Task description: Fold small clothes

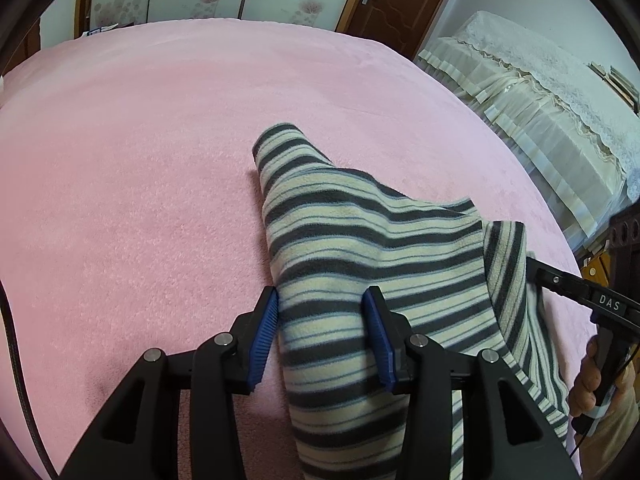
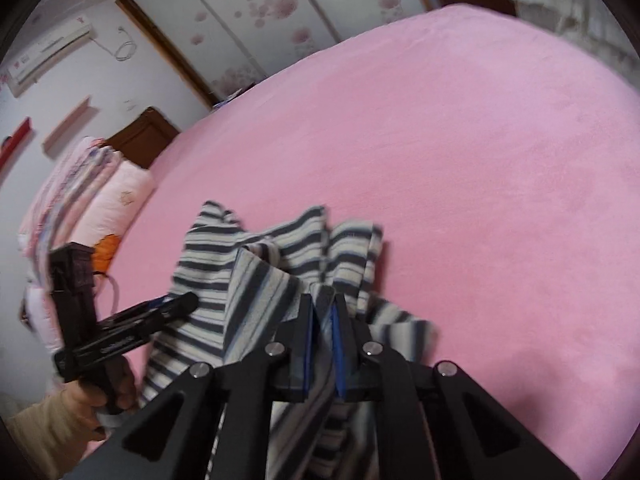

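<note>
A small grey-and-cream striped garment (image 1: pixel 340 240) lies rumpled on the pink bed cover (image 1: pixel 140 160). My left gripper (image 1: pixel 322 294) stands open over its near part. A band of the cloth runs between the blue pads, and a strip of pink shows beside the left pad. My right gripper (image 2: pixel 323 300) is shut on a bunched fold of the striped garment (image 2: pixel 256 264) and holds that edge up off the bed. In the left wrist view, one black finger (image 1: pixel 560 280) of the right gripper reaches in behind the raised flap. In the right wrist view, the left gripper (image 2: pixel 188 302) points at the cloth's left side.
Pink bed cover (image 2: pixel 460 160) spreads wide beyond and beside the garment. Folded quilts (image 2: pixel 100 200) are piled off the bed's left end. A lace-draped piece of furniture (image 1: pixel 540 100) stands along the right side. A hand (image 1: pixel 592 376) grips the right tool's handle.
</note>
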`<move>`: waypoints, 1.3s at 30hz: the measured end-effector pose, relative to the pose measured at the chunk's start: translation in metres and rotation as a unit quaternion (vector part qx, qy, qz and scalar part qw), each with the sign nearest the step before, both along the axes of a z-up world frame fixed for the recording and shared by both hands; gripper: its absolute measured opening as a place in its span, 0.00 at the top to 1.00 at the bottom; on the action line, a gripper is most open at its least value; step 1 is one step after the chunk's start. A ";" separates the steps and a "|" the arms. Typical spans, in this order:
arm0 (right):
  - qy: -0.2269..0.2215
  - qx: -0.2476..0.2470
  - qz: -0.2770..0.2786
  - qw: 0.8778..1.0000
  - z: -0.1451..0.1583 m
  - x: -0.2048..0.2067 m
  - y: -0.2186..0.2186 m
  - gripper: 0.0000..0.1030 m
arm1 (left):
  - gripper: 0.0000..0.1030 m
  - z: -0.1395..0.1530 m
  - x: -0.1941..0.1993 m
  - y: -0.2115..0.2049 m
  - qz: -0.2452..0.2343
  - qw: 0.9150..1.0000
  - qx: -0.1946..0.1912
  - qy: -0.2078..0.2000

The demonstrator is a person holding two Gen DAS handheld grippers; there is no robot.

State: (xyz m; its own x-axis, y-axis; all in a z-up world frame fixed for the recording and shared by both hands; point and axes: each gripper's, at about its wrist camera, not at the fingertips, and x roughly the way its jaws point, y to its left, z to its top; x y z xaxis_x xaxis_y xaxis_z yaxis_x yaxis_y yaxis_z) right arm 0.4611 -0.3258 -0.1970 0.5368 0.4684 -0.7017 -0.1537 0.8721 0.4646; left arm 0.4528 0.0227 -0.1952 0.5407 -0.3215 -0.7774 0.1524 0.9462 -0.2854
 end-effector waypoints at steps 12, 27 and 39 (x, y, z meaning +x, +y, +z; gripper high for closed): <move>0.004 -0.065 -0.083 0.994 -0.018 -0.017 -0.006 0.96 | 0.49 -0.008 -0.003 0.000 0.005 1.000 0.009 -0.005; -0.035 -0.067 -0.067 0.995 0.039 -0.040 -0.001 0.89 | 0.29 0.043 -0.020 -0.002 -0.012 0.999 0.027 -0.042; -0.029 -0.093 0.015 0.995 0.026 -0.100 0.077 0.89 | 0.25 0.035 -0.082 -0.046 -0.061 0.998 0.002 -0.029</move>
